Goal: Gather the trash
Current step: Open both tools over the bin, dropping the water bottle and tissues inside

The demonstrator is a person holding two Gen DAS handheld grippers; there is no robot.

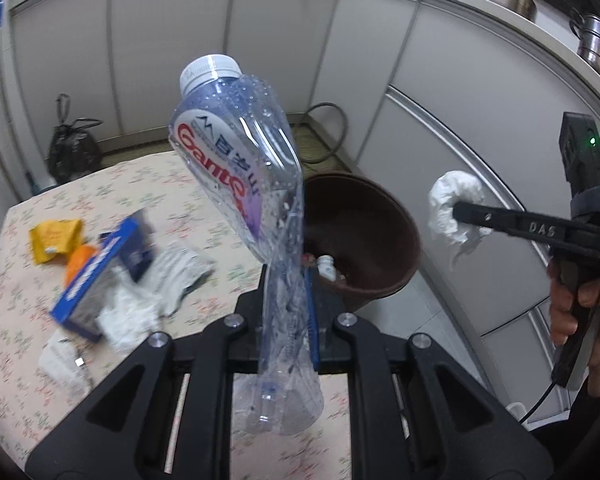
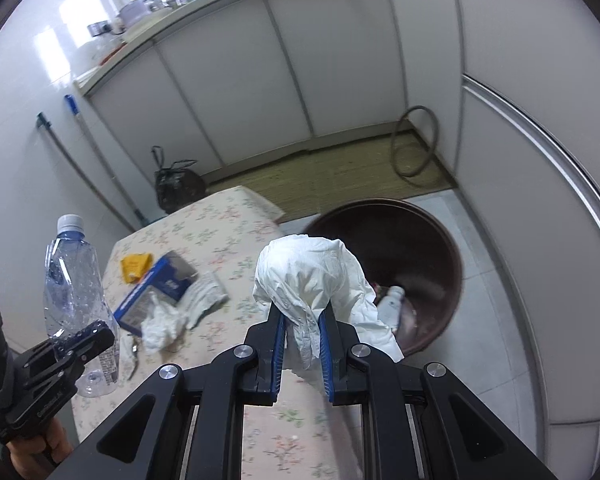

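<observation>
A crushed clear water bottle (image 1: 244,168) with a white cap is clamped low on its body by the left tongs (image 1: 288,280), and a crumpled white tissue (image 2: 312,276) is clamped by the right tongs (image 2: 302,320); both are held above the edge of the flowered tabletop (image 2: 220,216). Just beside the tabletop, on the floor, a brown bin (image 2: 440,248) is seen with a small white bottle (image 2: 392,304) inside. On the tabletop are left a blue box (image 2: 156,284), a yellow packet (image 2: 136,266) and more crumpled paper (image 2: 160,326); a black bag (image 2: 178,188) stands by the cabinets behind.
</observation>
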